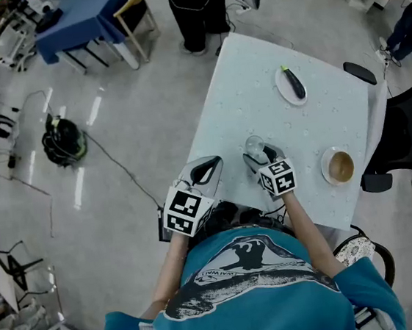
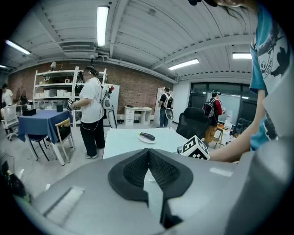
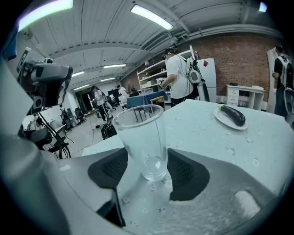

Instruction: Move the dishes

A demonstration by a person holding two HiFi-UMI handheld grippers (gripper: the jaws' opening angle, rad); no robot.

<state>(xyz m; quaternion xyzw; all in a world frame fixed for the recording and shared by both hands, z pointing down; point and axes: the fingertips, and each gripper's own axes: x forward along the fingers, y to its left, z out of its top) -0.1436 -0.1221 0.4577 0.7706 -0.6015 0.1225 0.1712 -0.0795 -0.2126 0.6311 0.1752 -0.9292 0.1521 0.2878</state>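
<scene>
Glass [image 3: 141, 137] btwn R gripper [image 3: 144, 158] jaws, upright

Square table [image 1: 255, 81], pale cloth with small flower print. Directly on it:
- Clear glass [image 1: 254, 147], upright, empty, near front edge.
- White plate [image 1: 284, 89], toward far side, well apart from glass; carries dark aubergine [image 1: 294, 82].
- Round bowl [image 1: 338, 166], brown inside, near right edge.
- Flat black object [image 1: 359, 73], at far right corner; kind cannot be told.
</scene>
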